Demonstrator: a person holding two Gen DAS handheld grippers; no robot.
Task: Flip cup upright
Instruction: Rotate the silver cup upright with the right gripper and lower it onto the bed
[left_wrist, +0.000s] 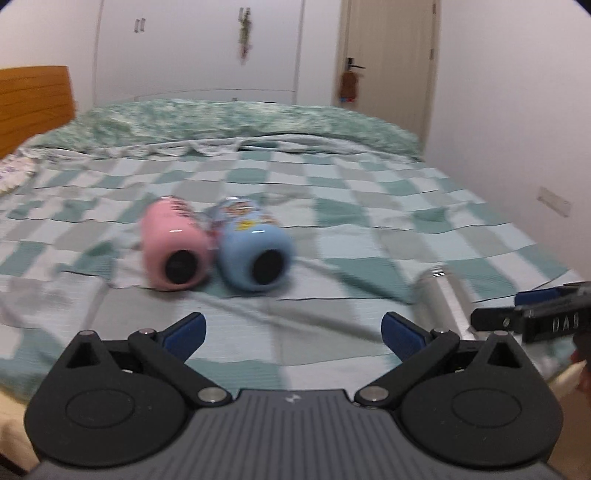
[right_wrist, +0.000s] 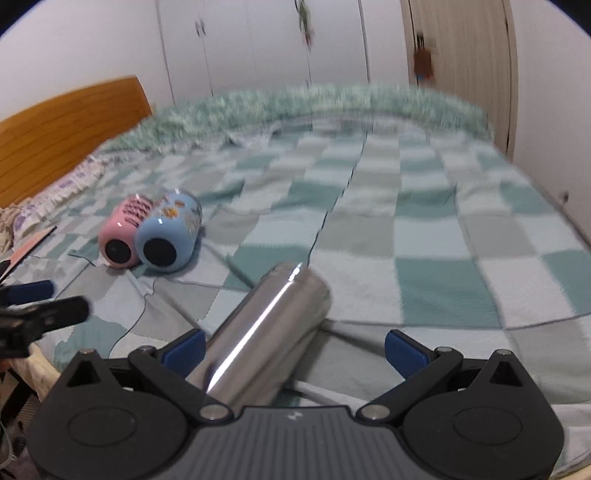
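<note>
A pink cup (left_wrist: 175, 245) and a blue cup (left_wrist: 253, 251) lie on their sides, side by side on the checked bedspread, dark round ends toward me. They also show in the right wrist view, the pink cup (right_wrist: 123, 232) left of the blue cup (right_wrist: 168, 232). A steel cup (right_wrist: 262, 332) lies on its side between the open jaws of my right gripper (right_wrist: 295, 343), close to the left pad; its edge shows in the left wrist view (left_wrist: 443, 295). My left gripper (left_wrist: 293, 332) is open and empty, short of the two coloured cups.
The green and white checked bedspread (left_wrist: 369, 221) covers the bed, with a rumpled green quilt (left_wrist: 240, 122) at the far edge. A wooden headboard (right_wrist: 66, 125) stands at the left. The near bed edge (right_wrist: 40, 354) is just below the grippers.
</note>
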